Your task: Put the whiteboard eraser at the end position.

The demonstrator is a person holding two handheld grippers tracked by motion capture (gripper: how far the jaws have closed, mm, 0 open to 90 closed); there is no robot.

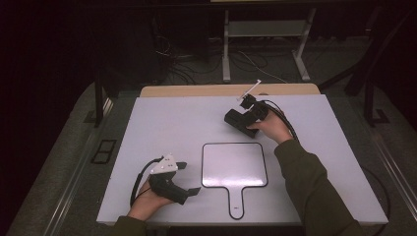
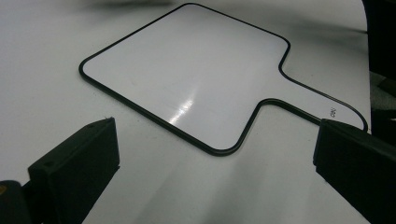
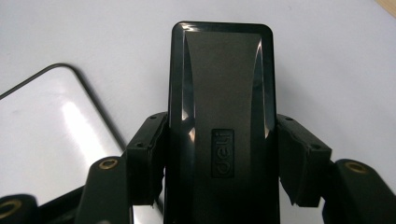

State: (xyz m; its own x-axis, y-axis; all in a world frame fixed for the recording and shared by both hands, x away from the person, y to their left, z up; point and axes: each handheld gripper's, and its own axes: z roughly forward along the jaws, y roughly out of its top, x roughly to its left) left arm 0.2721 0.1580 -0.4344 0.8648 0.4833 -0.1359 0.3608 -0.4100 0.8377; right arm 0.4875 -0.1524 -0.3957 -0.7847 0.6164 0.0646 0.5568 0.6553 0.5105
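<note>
The right gripper (image 3: 219,154) squeezes a black eraser (image 3: 220,102) tight from both sides — held above the table (image 1: 162,123), past the whiteboard (image 1: 234,164). The left gripper (image 1: 189,178) gapes wide — nothing inside.

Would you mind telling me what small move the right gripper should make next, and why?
Probably carry the black eraser onto the handheld whiteboard: the right gripper is clamped on it beside the board's far corner, while the open left gripper waits nearby.

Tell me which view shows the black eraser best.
The right gripper view: the eraser sits close up between the right gripper's jaws, its top and logo plain. The high view shows it small and dark in that gripper. The left gripper view looks at the whiteboard instead.
</note>
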